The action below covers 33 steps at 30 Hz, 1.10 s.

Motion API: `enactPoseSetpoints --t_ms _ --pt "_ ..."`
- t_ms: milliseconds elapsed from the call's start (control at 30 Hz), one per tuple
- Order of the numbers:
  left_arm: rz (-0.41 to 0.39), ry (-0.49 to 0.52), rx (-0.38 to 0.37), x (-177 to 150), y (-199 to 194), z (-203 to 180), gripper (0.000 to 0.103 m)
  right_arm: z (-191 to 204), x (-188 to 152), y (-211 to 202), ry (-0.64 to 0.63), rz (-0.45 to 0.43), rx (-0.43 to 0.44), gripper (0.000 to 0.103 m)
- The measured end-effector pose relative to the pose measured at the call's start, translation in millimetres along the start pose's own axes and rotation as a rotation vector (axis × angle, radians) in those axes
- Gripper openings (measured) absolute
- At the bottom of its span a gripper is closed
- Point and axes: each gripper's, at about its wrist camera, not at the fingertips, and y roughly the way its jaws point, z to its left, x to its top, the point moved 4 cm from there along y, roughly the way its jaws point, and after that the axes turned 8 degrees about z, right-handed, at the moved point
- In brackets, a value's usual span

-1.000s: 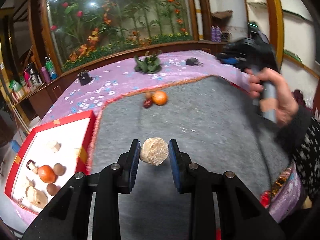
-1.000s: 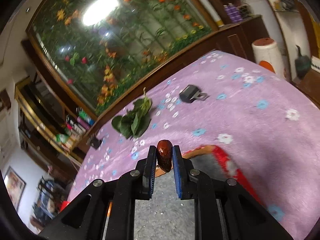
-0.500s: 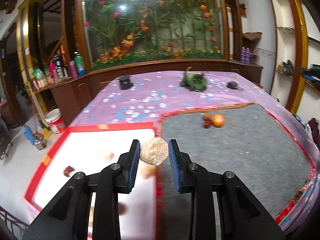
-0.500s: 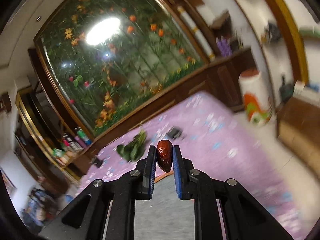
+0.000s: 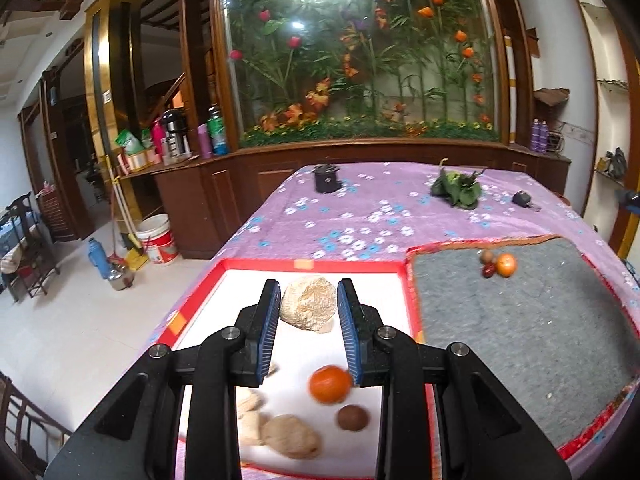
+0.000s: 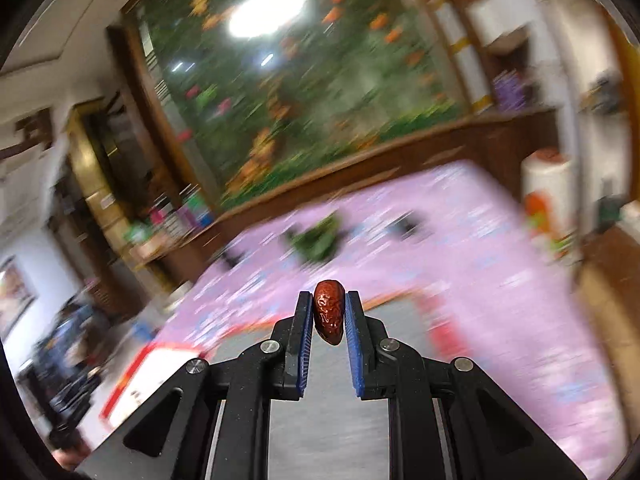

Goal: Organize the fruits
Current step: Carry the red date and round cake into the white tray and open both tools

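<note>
In the left wrist view, we are gripping a rough beige lump between the blue pads of our left gripper, holding it in the air over the red-rimmed white tray. In the tray below, we are seeing an orange fruit, a small brown ball just beside it, and some pale pieces nearer to us. To the right of the tray, the grey mat is carrying another orange fruit with small brown and red pieces touching it.

In the right wrist view, heavily blurred, we are clenching our right gripper on a wrinkled red date, standing upright between the pads, above the grey mat and the purple flowered cloth.
</note>
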Motion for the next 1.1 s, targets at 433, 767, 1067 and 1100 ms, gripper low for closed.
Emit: enactPoseSetpoints --t_ms 433,767,1067,1100 --pt "0.190 -0.062 0.038 -26.0 51.6 38.7 0.027 220.1 -90.0 187.4 -0.297 0.407 0.343 0.016" --pt "0.249 -0.013 0.021 -26.1 77.4 29.5 0.027 261.2 -135.4 235.3 -0.428 0.467 0.303 0.020" --pt "0.264 -0.001 0.055 -25.9 77.0 24.1 0.063 255.7 -132.4 240.5 -0.419 0.489 0.319 0.032" --pt "0.259 -0.009 0.054 -24.7 74.7 24.3 0.071 254.4 -129.4 238.1 -0.411 0.480 0.323 0.034"
